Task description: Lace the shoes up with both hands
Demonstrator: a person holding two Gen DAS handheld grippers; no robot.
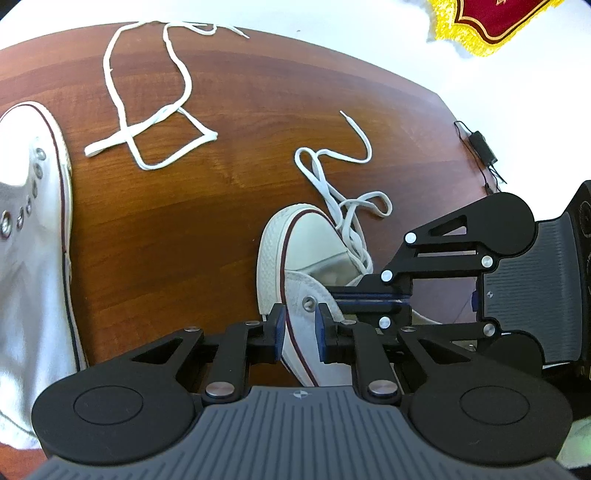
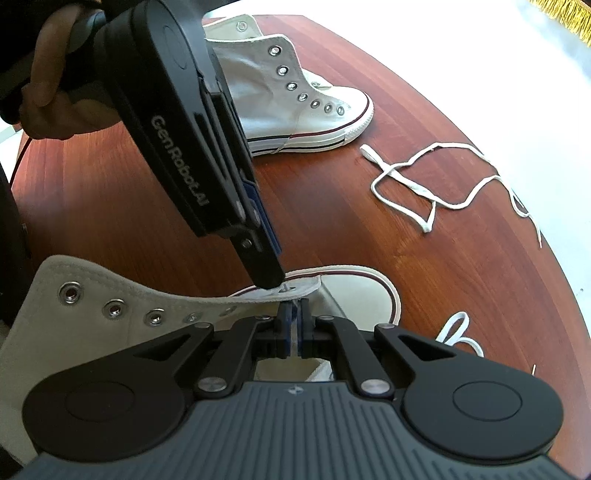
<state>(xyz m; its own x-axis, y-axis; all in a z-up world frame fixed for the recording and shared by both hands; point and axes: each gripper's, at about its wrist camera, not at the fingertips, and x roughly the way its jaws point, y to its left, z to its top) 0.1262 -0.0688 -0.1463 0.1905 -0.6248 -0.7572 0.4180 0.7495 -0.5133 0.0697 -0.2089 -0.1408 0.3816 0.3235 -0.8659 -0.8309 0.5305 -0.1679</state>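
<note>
On the table: reddish-brown wood grain table (image 1: 177, 229), rounded edge, taking up most of both views.
Room: pale floor showing past the table edge; red cloth with yellow fringe (image 1: 476, 22) lying off the far corner; black adapter with cable (image 1: 482, 146) sitting at the table's right edge.
Near shoe: white high-top sneaker (image 1: 299, 254) lying in front of both grippers, toe cap pointing away in the left wrist view, eyelet flap (image 2: 122, 295) spreading out toward the right wrist camera.
Near shoe's lace: white lace (image 1: 343, 192) trailing in loose loops beyond the toe, its tip resting on the wood.
Second shoe: white high-top sneaker (image 2: 295, 96) standing well apart at the far side, unlaced, eyelets showing.
Spare lace: loose white lace (image 1: 147, 122) lying in a tangle on the wood between the two shoes.
Left gripper (image 1: 300, 325): pointing steeply down, jaws narrowly apart and straddling the near shoe's eyelet flap by a lower eyelet; whether the pads are pressing the canvas, cannot tell.
Right gripper (image 2: 294, 328): pointing steeply down, jaws almost closed, pinching a thin pale strand, likely lace, just beside the left gripper's tip.
Hand: person's hand (image 2: 48, 74) wrapping the left gripper's handle at upper left of the right wrist view.
</note>
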